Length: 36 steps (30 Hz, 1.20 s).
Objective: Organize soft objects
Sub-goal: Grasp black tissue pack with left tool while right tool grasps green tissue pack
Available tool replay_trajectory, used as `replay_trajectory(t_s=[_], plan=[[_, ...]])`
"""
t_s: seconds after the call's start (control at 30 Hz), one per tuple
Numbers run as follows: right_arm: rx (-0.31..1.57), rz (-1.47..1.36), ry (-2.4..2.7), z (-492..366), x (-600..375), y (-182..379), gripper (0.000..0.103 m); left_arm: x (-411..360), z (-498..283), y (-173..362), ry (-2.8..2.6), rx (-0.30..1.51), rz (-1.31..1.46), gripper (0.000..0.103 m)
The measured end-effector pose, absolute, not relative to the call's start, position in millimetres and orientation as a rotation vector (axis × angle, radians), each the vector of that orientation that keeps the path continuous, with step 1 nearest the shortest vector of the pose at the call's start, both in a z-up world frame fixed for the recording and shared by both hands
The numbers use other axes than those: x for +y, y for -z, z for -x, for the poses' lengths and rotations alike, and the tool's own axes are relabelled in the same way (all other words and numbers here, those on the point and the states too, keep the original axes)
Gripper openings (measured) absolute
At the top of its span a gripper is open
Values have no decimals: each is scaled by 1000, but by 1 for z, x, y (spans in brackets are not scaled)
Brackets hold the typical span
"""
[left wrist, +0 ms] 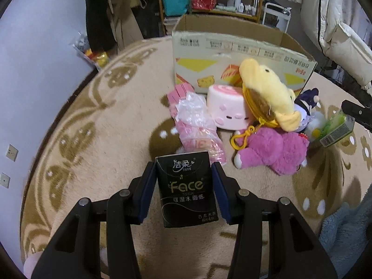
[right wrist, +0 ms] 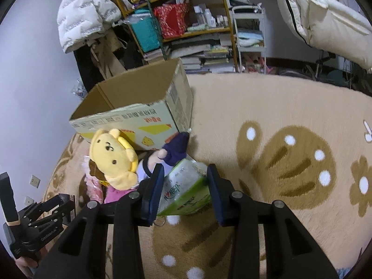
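The left tongs (left wrist: pixel 183 186) are clenched on a black tissue pack (left wrist: pixel 186 189), which stands upright between the blue pads at the lower centre of the left view. It seems lifted clear of the carpet (left wrist: pixel 111 139), probably so it can be carried to the cardboard box (left wrist: pixel 232 46) at the upper centre, whose top is open.

The right tongs (right wrist: pixel 183 190) grasp a green tissue pack (right wrist: pixel 186 193) in the same way; I judge both hands took one pack so that two things go in one trip.

The yellow plush (left wrist: pixel 267 88), the pink plush (left wrist: pixel 274 151), the pink roll cushion (left wrist: pixel 227 107) and a pink plastic packet (left wrist: pixel 197 127) lie piled just before the box, waiting.
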State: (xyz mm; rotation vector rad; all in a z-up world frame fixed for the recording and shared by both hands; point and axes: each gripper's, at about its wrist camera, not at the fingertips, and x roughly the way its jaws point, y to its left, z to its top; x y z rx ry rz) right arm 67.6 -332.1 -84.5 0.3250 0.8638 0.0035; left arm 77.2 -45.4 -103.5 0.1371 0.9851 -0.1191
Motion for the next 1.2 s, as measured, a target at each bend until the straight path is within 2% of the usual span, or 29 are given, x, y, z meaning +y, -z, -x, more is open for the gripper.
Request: replay_trajectory(t_s=[0.57, 0.8, 1.2], plan=[[624, -173, -75, -68, -307, 5, 39, -48, -77, 48, 73, 754, -243, 46], [575, -69, -47, -106, -288, -19, 39, -50, -107, 12, 79, 655, -212, 46], [536, -27, -67, -162, -270, -31, 39, -68, -168, -10, 90, 594, -192, 46]])
